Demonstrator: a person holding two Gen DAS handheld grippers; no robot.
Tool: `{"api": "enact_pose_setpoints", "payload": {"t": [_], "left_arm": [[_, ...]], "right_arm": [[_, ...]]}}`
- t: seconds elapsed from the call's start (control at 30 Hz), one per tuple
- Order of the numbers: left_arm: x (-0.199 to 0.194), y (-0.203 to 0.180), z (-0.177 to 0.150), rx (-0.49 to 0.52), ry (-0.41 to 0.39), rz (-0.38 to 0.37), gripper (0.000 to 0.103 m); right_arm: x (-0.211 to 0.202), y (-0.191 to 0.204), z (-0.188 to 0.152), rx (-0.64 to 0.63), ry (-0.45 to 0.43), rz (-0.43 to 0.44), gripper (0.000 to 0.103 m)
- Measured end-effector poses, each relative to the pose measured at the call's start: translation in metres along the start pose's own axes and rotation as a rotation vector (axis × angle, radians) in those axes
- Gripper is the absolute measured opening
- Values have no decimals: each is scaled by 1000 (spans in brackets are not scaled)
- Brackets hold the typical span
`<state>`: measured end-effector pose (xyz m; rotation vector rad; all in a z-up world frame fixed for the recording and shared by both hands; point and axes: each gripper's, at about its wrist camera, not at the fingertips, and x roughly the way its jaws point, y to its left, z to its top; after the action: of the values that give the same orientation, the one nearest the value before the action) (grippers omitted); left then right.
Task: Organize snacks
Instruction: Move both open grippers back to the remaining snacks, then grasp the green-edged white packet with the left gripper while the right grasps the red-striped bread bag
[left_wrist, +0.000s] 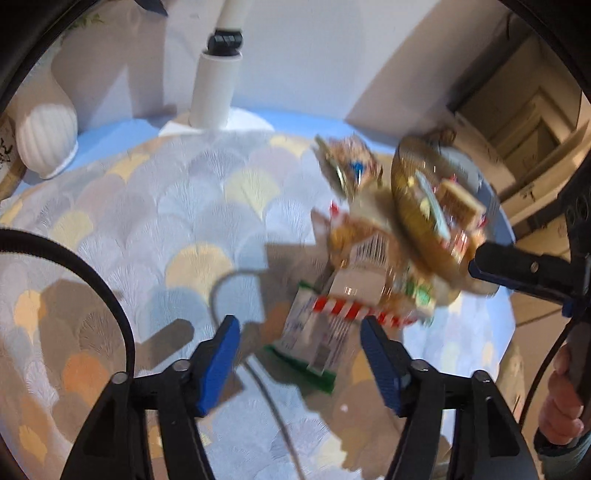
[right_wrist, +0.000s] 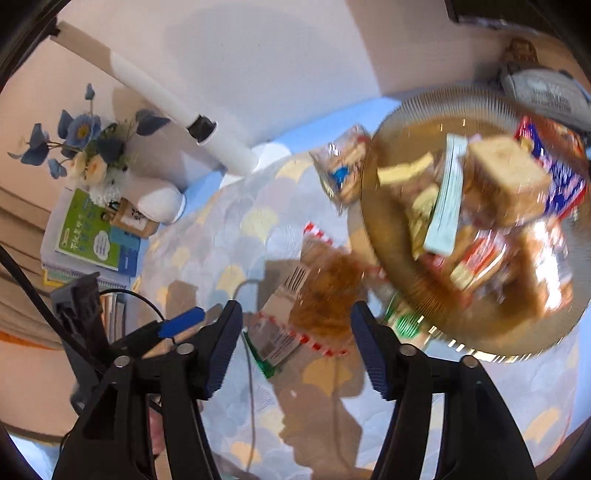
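Note:
An amber glass plate (left_wrist: 400, 177) (right_wrist: 371, 221) piled with wrapped snacks sits at the right of the table. Beside it lie a clear packet with a blue mark (left_wrist: 351, 166) (right_wrist: 340, 173), a red-and-white striped packet (left_wrist: 354, 258) (right_wrist: 325, 295) and a green-edged packet (left_wrist: 314, 339) (right_wrist: 273, 343). My left gripper (left_wrist: 300, 321) hovers open over the green-edged packet, pads clear of it. Over the striped packet my right gripper (right_wrist: 295, 306) is also open, with nothing pressed between its pads. Motion blur smears the snacks.
A scale-patterned cloth (left_wrist: 166, 206) covers the table. At the back stand a white ribbed vase (left_wrist: 44, 140) (right_wrist: 159, 203) with blue flowers (right_wrist: 81, 136), a white post (left_wrist: 218, 85) and books (right_wrist: 92, 232). A thin cable (left_wrist: 258, 376) crosses the cloth. A hand (left_wrist: 565, 398) holds the right gripper.

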<state>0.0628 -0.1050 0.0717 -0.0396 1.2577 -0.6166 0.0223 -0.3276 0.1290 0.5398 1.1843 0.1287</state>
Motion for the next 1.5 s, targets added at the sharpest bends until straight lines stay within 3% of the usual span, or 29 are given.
{"api": "enact_pose_setpoints", "payload": {"t": [0.03,0.07,0.23,0.47,0.63,0.77,0.87,0.97,1.13,1.33,1.5], "left_arm": [[2,1,-4,11,8,-5,73],[4,1,-6,19,16,-13,74],[18,-3,-12,69,47,-51,75],[37,-6,-17,154,43,-95,75],[43,-21,-25,278,54,-64,75],[51,-27,-30,332,51,-32,75],[54,-27,-33,339,46,-9,61],[53,-26,-34,332,33,-3,58],[42,-19,-37,306,12,-6,45],[24,5,-48,239,4,45,43],[8,31,-57,145,-11,86,43]], "right_arm": [[5,-2,-4,31,7,1,77],[11,-4,-8,68,15,11,78],[35,-14,-17,191,52,29,78],[55,-23,-13,327,-13,-31,78],[68,-24,-7,373,-24,-69,78],[82,-21,-2,368,-19,-92,80],[87,-18,3,357,-22,-93,80],[89,-12,5,324,-19,-117,79],[93,-10,9,269,11,-132,68],[90,-12,7,219,28,-97,62],[90,-2,0,80,68,-87,59]]}}
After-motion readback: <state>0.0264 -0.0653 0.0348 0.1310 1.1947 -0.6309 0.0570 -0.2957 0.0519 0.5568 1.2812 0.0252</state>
